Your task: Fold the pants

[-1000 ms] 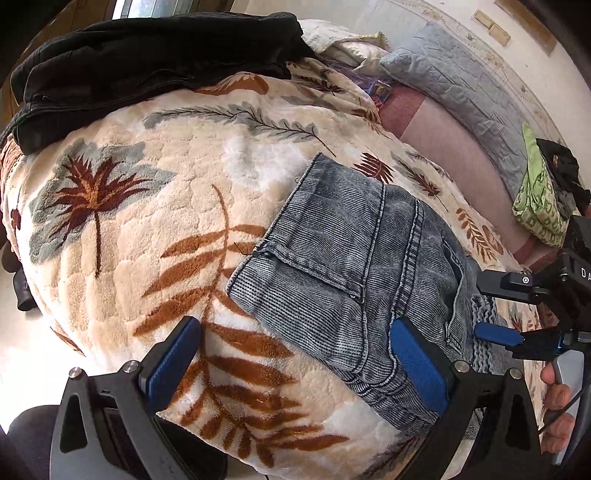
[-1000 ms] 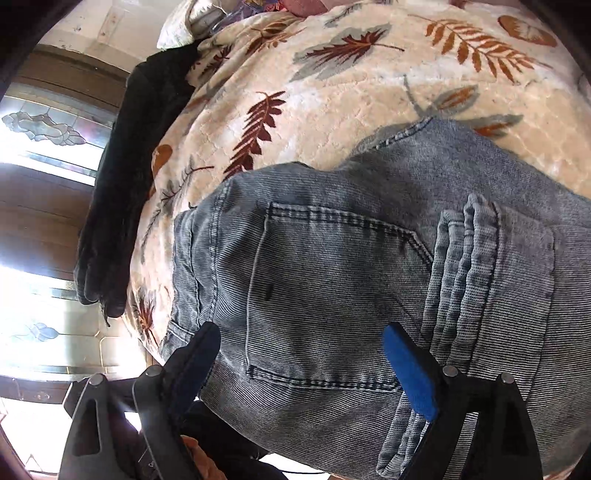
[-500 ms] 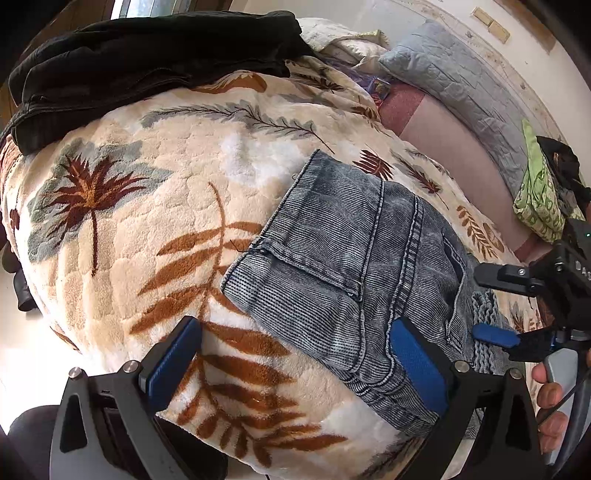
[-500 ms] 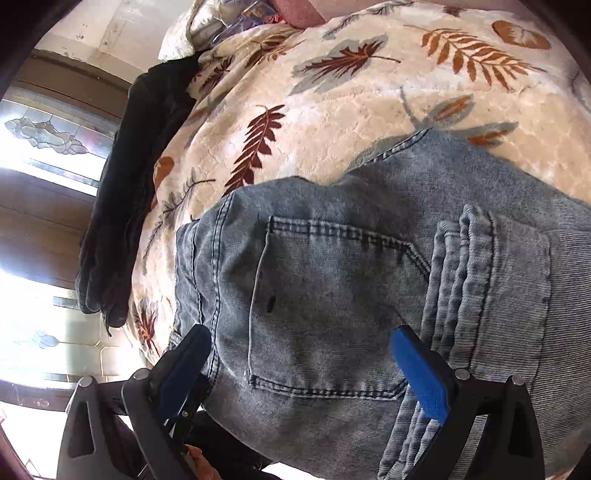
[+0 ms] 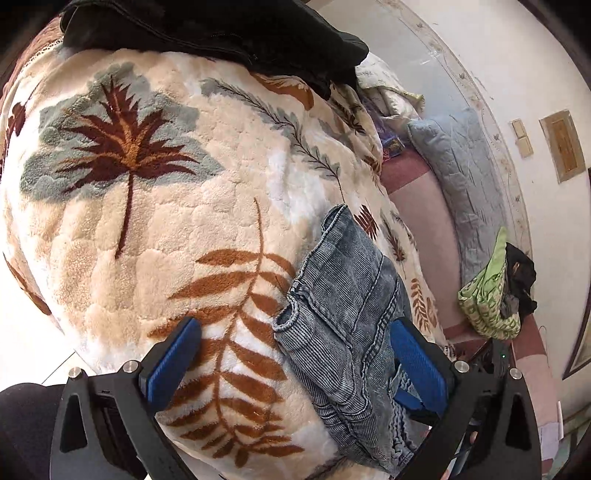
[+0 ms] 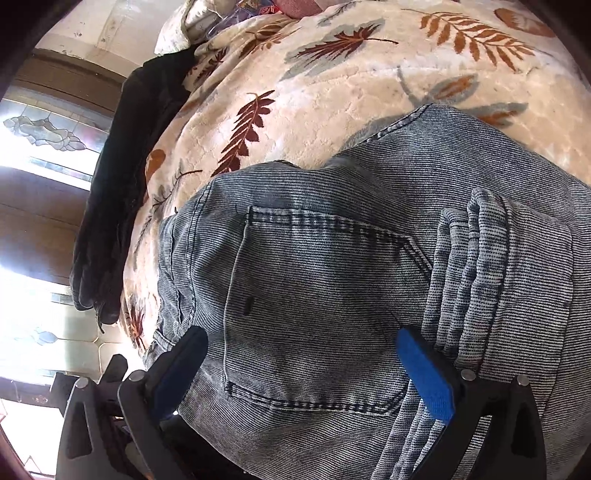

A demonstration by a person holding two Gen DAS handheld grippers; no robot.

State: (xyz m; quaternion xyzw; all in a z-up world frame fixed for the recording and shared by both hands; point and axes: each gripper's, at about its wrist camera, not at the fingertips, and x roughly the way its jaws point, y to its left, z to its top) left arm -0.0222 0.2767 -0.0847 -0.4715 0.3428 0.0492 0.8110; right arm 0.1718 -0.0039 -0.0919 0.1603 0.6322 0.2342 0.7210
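R gripper (image 6: 299,369): jaws opening wide, releasing folded pants (image 6: 332,277).
L gripper (image 5: 291,358): wide, empty, rolling/shifting sideways since prev.
Fold: prob. done.

Two fisheye cams, one per wrist, each looking fwd along its own fingers, which frame the bottom edge at 5 and 7 o'clock.

Left wrist cam: sits off the bed's edge, tilted moderately down, rolled. Takes in most of the leaf-print blanket (image 5: 155,229), wall and grey pillow (image 5: 458,184) toward 2 o'clock. Folded jeans (image 5: 343,317) near, at 5 o'clock.

Right wrist cam: steeper down, v. close over the jeans (image 6: 332,295), which fill the lower half; window toward 9 o'clock.

Shared: jeans, blanket (image 6: 332,92), black garment (image 5: 221,33) at 12 in left view, at 9–10 (image 6: 122,184) in right.
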